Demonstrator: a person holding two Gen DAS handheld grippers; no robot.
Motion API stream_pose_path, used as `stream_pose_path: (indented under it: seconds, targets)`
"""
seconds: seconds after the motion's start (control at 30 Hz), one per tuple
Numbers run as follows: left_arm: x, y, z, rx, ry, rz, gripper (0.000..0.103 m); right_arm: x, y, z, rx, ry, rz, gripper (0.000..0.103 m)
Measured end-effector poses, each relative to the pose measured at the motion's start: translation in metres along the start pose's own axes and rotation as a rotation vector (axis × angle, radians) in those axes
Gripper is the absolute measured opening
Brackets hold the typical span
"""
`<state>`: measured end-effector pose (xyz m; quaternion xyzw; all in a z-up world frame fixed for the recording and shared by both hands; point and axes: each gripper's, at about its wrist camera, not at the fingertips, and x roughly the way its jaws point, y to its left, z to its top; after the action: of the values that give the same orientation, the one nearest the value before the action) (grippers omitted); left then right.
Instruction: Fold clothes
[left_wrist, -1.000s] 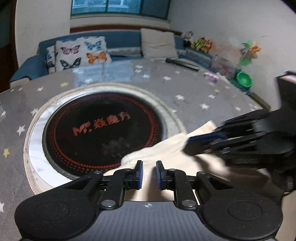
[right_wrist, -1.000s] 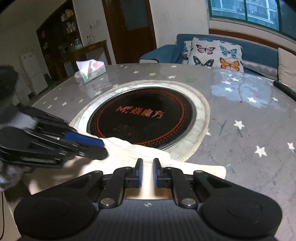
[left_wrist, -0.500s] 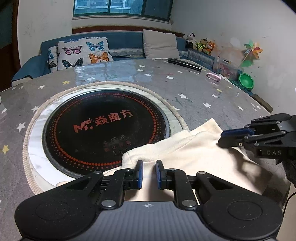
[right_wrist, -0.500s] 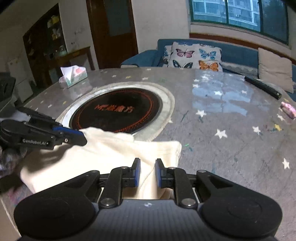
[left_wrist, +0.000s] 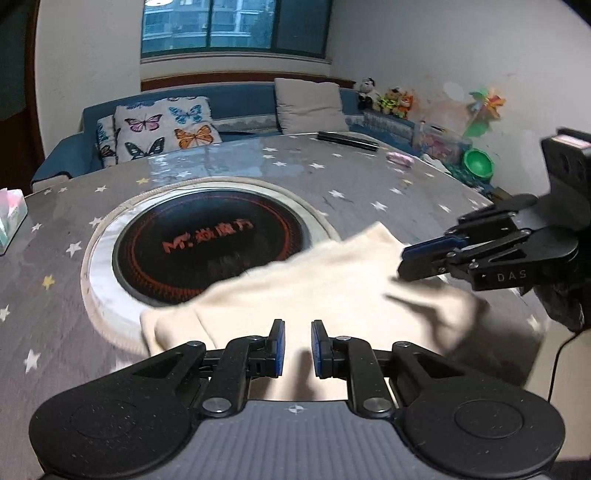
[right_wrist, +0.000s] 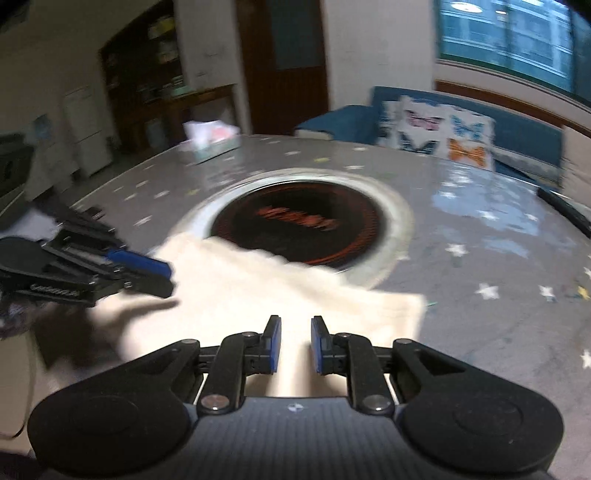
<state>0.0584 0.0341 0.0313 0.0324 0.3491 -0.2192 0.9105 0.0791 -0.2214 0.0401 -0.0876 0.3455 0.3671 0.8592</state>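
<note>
Clearly the cream garment (left_wrist: 332, 291) is soft, light and limp; it lies folded on the table (left_wrist: 55, 258), partly over the dark round plate (left_wrist: 214, 240). Best hold is a corner or hem. Both grippers, left gripper (left_wrist: 297, 349) and right gripper (right_wrist: 295, 345), point downward over it, jaws slightly apart, holding nothing.

place: home living room | cues: blue sofa (left_wrist: 240, 99), butterfly cushion (left_wrist: 166, 127), round table (left_wrist: 332, 177)

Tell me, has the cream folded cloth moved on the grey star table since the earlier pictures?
Yes. The cream folded cloth has slid nearer the table edge; it covers less of the black round hotplate than before.
</note>
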Motion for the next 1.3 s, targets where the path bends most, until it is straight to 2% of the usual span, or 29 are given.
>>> stream_pose_path:
  seconds: [0.1, 0.2, 0.33, 0.37, 0.5, 0.67, 0.8, 0.93, 1.1, 1.3]
  targets:
    - [-0.010, -0.010, -0.013, 0.010, -0.005, -0.029, 0.018, -0.003, 0.024, -0.010, -0.051, 0.016, 0.057, 0.016]
    - [-0.013, -0.017, -0.028, 0.045, 0.006, -0.015, 0.018, -0.002, 0.044, -0.023, -0.114, 0.029, 0.068, 0.016]
    - [-0.010, -0.007, -0.045, 0.031, 0.048, 0.047, 0.017, -0.009, 0.036, -0.039, -0.096, 0.061, 0.036, 0.013]
    - [-0.012, -0.002, -0.048, 0.011, 0.048, 0.040, 0.017, -0.013, 0.032, -0.042, -0.084, 0.067, 0.026, 0.008]
    - [-0.021, 0.008, -0.049, -0.027, 0.050, 0.031, 0.017, -0.029, 0.018, -0.048, -0.049, 0.094, -0.009, 0.008]
    - [-0.025, 0.006, -0.037, -0.037, 0.011, 0.030, 0.017, -0.040, 0.012, -0.039, -0.018, 0.036, -0.017, 0.010]
    - [-0.014, 0.017, -0.026, -0.078, 0.009, 0.050, 0.018, -0.022, 0.003, -0.038, 0.017, 0.057, -0.014, 0.010]
    - [-0.008, 0.031, -0.015, -0.123, 0.009, 0.054, 0.018, -0.024, -0.003, -0.027, 0.025, 0.036, -0.018, 0.010]
    - [0.012, 0.046, 0.001, -0.166, 0.006, 0.092, 0.018, 0.000, -0.017, -0.001, 0.044, 0.010, -0.036, 0.010]
    - [0.031, 0.055, 0.007, -0.171, 0.022, 0.133, 0.018, 0.045, -0.031, 0.022, 0.078, -0.004, -0.047, 0.010]
